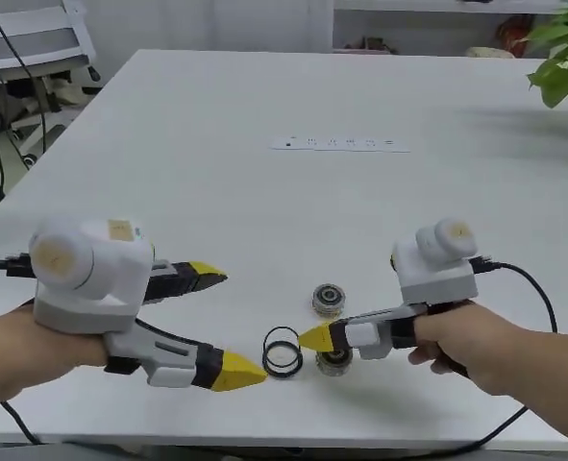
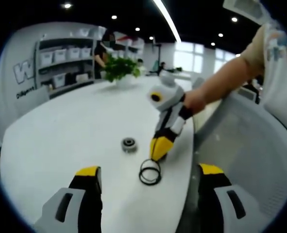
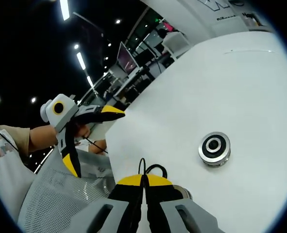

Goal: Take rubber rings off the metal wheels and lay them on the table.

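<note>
the left gripper (image 1: 222,324) is nearest, its jaws spread wide. the right gripper (image 1: 308,337) has its jaws pressed together, tips at the edge of two black rubber rings (image 1: 282,351) lying overlapped on the white table (image 1: 264,192); i cannot tell if it pinches one. one metal wheel (image 1: 334,362) sits under that gripper, another wheel (image 1: 329,299) just beyond, and a power strip (image 1: 339,144) farther off.

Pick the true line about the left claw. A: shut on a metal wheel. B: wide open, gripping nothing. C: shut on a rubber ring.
B: the left claw has its yellow tips far apart, and the rubber rings lie on the table ahead of them.
</note>
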Available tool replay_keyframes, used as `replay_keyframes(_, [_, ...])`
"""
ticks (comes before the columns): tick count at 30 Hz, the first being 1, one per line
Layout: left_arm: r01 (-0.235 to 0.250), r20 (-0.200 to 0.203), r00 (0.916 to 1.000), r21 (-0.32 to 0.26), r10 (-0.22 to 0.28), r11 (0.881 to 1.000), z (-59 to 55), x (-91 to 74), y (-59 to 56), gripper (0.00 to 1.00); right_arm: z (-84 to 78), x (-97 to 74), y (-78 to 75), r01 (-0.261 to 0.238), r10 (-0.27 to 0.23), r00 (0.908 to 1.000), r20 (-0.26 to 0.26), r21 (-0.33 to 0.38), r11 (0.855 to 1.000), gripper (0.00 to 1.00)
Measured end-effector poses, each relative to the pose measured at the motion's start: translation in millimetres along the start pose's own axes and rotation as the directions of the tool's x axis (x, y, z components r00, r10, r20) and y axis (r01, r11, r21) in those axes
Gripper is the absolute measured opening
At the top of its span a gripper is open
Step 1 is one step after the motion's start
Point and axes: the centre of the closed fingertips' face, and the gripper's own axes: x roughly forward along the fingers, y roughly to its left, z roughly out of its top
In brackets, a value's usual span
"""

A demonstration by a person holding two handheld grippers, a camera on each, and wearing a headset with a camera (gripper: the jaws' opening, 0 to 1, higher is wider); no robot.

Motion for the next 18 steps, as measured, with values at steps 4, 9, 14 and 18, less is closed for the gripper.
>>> replay_keyframes(4, [0.001,-0.007,1.0,-0.005,-0.001,1.0,-3.1,-1.6,-0.5,0.82,-3.2,2.3,-1.7,0.004,-0.004,0.9998,-0.02,0.001,1.0,0.0])
replay_keyframes(9, [-0.005,-0.01,0.9999,-0.011,0.005,1.0,-5.0,-3.0,1.0,0.82,-4.4,4.7,-4.1,0.015,-0.015,0.9993,-0.034,-0.005,1.0,0.0])
replay_keyframes(14, [-0.005,-0.013,0.9999,-0.016,0.005,1.0,-6.8,-3.3,0.8,0.81,-3.6,6.2,-6.4,0.03,-0.03,0.9988,-0.039,-0.011,0.999,0.0])
replay_keyframes(18, [0.001,-0.019,0.9998,-0.017,-0.001,1.0,-8.9,-3.0,-0.3,0.81,-3.4,7.4,-6.5,0.041,-0.043,0.9978,-0.051,-0.032,0.999,0.0])
